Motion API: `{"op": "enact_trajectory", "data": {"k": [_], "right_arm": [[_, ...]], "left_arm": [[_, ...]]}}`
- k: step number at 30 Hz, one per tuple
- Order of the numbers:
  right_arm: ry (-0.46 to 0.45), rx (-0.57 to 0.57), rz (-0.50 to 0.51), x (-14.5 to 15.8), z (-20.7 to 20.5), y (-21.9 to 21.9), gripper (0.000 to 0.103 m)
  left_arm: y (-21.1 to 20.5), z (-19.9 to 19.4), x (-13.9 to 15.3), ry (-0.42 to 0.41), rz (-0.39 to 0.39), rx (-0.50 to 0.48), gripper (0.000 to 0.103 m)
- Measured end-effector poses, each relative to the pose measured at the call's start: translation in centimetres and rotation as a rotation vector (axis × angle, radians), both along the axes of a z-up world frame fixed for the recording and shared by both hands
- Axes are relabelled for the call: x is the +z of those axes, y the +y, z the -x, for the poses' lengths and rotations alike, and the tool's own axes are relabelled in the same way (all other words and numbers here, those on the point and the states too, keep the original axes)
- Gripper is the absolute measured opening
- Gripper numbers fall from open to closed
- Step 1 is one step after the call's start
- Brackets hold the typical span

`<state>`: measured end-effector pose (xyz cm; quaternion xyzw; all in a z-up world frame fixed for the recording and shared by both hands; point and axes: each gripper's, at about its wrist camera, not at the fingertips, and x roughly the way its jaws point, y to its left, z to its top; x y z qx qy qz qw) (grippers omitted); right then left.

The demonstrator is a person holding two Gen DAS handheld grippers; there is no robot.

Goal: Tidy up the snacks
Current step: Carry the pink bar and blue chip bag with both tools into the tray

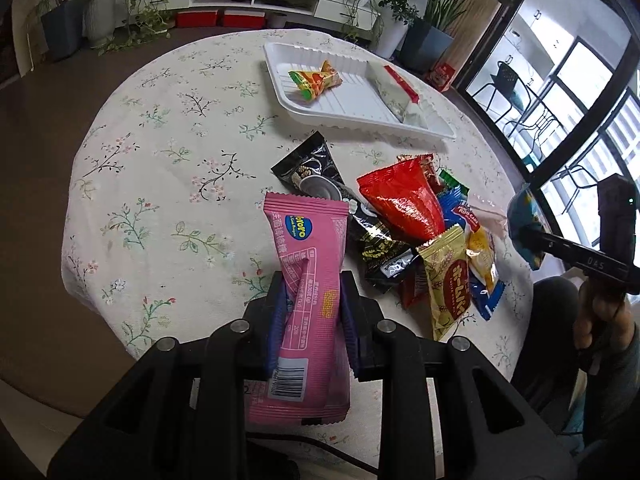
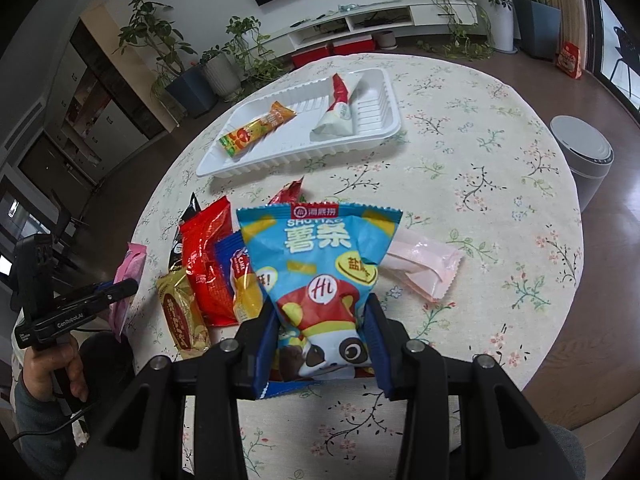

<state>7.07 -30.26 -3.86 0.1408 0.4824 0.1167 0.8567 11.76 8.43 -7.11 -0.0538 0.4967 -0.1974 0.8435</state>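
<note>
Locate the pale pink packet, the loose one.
Right wrist view: pale pink packet lies flat on the tablecloth, just right of the blue chip bag in the right gripper.

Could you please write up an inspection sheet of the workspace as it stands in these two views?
Surface: round table under a floral cloth.
Job's things: white tray holds an orange-green packet and a white-red packet; snack pile lies loose beside a pale pink packet.
Clutter: nothing seen.
Grippers: left gripper shut on pink wafer packet; right gripper shut on blue chip bag.
Cables: black cable under the left gripper.
Surroundings: potted plants, white TV cabinet, white bin.
</note>
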Motion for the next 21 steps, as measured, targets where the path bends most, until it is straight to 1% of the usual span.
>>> {"op": "enact_trajectory", "data": {"k": [6,9,14,19,21], "right_arm": [[-0.007,-0.015,-0.032,0.2,-0.2,-0.8,0.043],[-0.025,-0.021,-0.059,1.1,-0.7,-1.4,0.043],[-0.092,-0.015,-0.082,4.4,-3.1,-2.1,0.043],[-0.171,0.01,-0.095,8.6,-7.6,-1.7,0.043],[-0.19,0.024,-0.103,9.9,-9.6,-1.4,0.043]], "left_arm": [[-0.8,-0.7,1.6,-0.021,0.07,-0.017,0.023],[-1.3,-2.0,3.3,-0.053,0.09,-0.027,0.023],[-2.7,-6.2,6.5,-0.104,0.123,-0.055,0.023],[-3.9,-11.5,9.7,-0.144,0.172,-0.056,0.023],[-4.6,-13.7,10.6,-0.153,0.172,-0.055,0.023]]}}
